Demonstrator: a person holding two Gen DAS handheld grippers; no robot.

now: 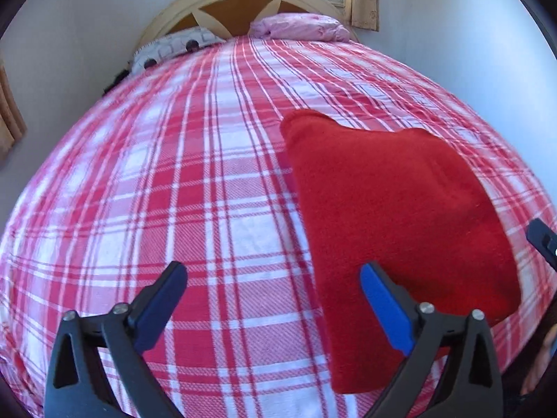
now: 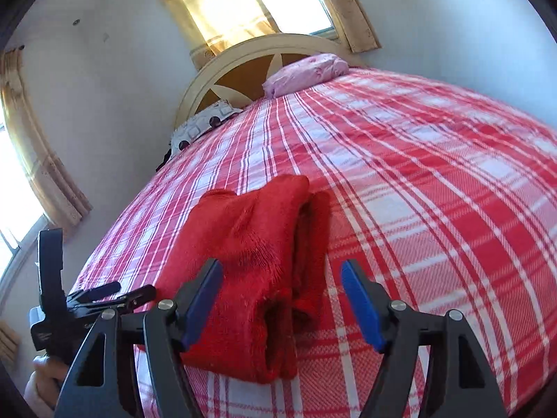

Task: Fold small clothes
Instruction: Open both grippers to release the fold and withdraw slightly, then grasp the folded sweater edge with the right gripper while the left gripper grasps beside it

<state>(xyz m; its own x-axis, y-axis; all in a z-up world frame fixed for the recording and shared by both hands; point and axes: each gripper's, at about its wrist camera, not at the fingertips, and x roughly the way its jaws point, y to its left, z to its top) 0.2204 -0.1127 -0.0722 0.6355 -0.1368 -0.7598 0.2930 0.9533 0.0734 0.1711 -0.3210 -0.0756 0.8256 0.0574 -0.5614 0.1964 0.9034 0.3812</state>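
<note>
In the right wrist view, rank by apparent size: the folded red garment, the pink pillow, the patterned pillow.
1. Folded red garment, by far the largest, though it lies closest to the camera.
2. Pink pillow.
3. Patterned pillow, partly hidden by the bed's edge, so its place against the pink one is unsure.

two black plastic arms are seen on the left gripper (image 1: pixel 273 304), each tipped with a flat blue pad (image 1: pixel 384 308) and fastened by round silver screws (image 1: pixel 426 307); triangular cut-outs are moulded into the arms. the right gripper (image 2: pixel 280 301) is built the same way, with blue fingers (image 2: pixel 360 304). bare skin of the left hand (image 2: pixel 45 376) is glimpsed at a black handle.
</note>
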